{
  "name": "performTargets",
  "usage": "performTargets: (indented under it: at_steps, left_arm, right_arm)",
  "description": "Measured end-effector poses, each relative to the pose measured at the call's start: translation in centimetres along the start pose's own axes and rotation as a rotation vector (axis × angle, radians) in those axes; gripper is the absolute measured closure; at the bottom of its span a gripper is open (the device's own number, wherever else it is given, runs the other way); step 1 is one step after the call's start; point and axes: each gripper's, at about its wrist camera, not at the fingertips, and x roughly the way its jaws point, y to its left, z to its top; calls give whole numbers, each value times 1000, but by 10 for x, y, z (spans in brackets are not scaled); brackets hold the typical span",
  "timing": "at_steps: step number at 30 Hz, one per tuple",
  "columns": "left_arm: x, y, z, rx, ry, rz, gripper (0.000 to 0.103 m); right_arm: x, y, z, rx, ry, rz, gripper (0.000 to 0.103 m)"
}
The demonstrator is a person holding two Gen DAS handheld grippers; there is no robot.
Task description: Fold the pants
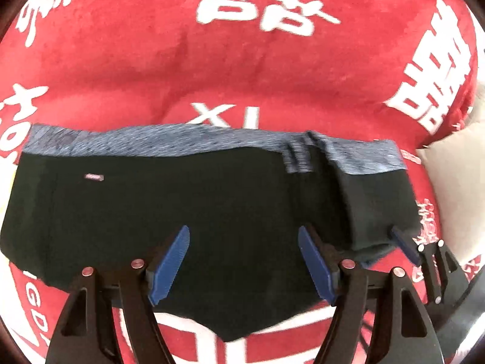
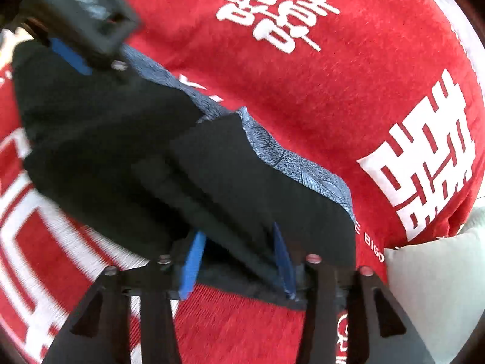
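Black pants (image 1: pixel 182 200) with a blue-grey waistband (image 1: pixel 151 144) lie flat on a red blanket (image 1: pixel 272 75). A fold is laid over at their right end. My left gripper (image 1: pixel 242 262) hangs open above the middle of the pants, with nothing between its blue pads (image 1: pixel 169 264). In the right wrist view, my right gripper (image 2: pixel 239 262) stands open at the near right edge of the pants (image 2: pixel 121 139). The folded hem lies loosely between its pads (image 2: pixel 192 264). One right finger (image 1: pixel 404 242) shows at that edge in the left wrist view.
The red blanket (image 2: pixel 333 91) carries large white characters and covers the whole surface. A pale pillow (image 1: pixel 454 188) (image 2: pixel 439 279) lies just right of the pants. The left gripper's body (image 2: pixel 81 15) fills the upper left of the right wrist view.
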Motion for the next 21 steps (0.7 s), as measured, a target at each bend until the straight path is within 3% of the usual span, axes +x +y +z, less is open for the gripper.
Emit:
performTargets:
  at_steps: [5, 10, 16, 18, 21]
  left_arm:
    - [-3, -32, 7, 78, 30, -121, 28]
    - [9, -55, 12, 101, 84, -206, 28]
    - [22, -71, 12, 92, 121, -242, 29]
    - [20, -77, 12, 108, 117, -252, 41]
    - [22, -84, 12, 126, 130, -233, 41]
  right_arm:
    - [-21, -61, -10, 278, 15, 126, 49]
    - [-6, -124, -27, 549, 74, 191, 48]
    - [2, -140, -45, 641, 119, 236, 48]
    - [2, -140, -49, 648, 125, 245, 48]
    - [2, -141, -52, 664, 130, 257, 48]
